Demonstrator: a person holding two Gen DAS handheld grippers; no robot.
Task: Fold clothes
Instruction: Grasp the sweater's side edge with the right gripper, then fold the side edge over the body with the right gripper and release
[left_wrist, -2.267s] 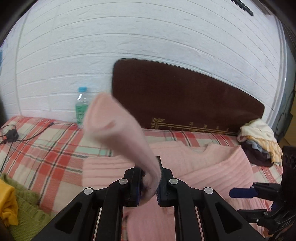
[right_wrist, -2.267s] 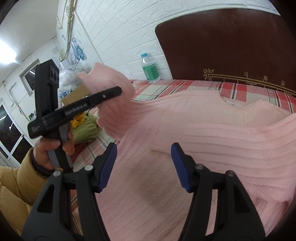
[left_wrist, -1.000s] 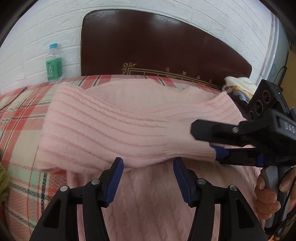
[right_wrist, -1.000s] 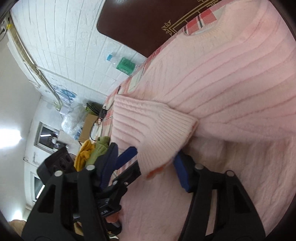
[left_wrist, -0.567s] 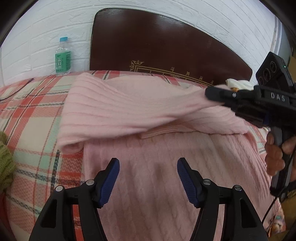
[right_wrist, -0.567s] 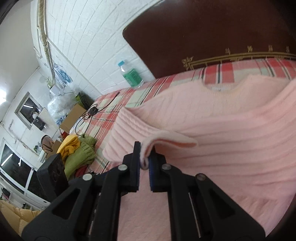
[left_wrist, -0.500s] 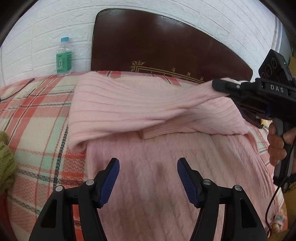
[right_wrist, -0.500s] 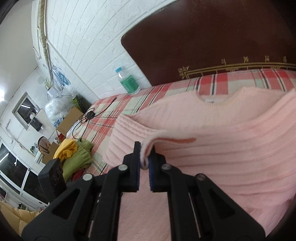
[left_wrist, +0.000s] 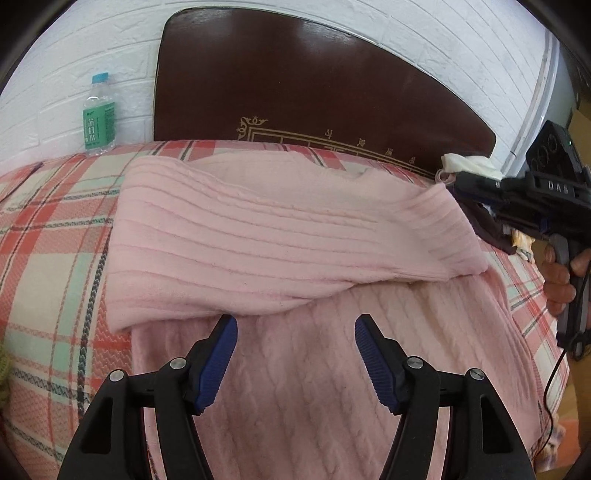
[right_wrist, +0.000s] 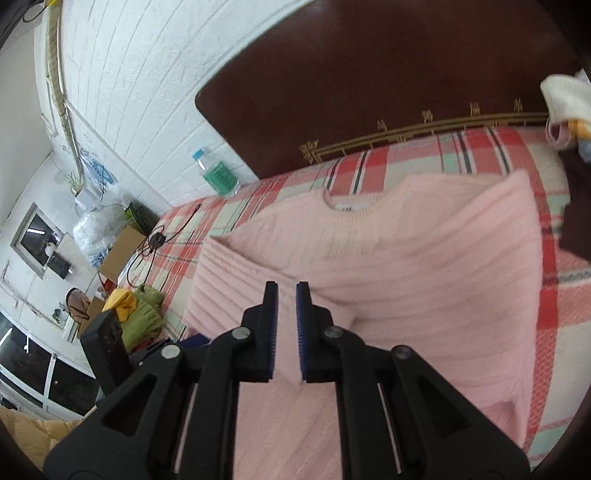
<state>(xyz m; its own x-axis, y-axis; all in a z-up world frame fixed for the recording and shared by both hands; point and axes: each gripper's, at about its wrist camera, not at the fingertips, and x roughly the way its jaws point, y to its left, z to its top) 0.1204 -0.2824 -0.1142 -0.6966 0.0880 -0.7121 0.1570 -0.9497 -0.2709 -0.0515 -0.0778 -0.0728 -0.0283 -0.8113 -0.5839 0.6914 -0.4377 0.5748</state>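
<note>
Left gripper (left_wrist: 295, 354): jaws spread wide, nothing between pads, angled down over lower body of pink sweater (left_wrist: 295, 236).
Right gripper (right_wrist: 286, 328): jaws nearly pressed together; pink knit fills narrow gap, whether pinched cannot tell. Angled down over folded sleeve; in left view its handle in person's hand (left_wrist: 561, 277) at right edge.
Sweater flat on plaid bedsheet (left_wrist: 48, 236), sleeves folded across chest, collar toward dark headboard (left_wrist: 314, 85).
Water bottle (left_wrist: 99, 114) upright by wall.

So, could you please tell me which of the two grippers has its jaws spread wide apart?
The left gripper: its blue pads stand wide apart above the pink sweater, while the right gripper shows only a narrow gap.
</note>
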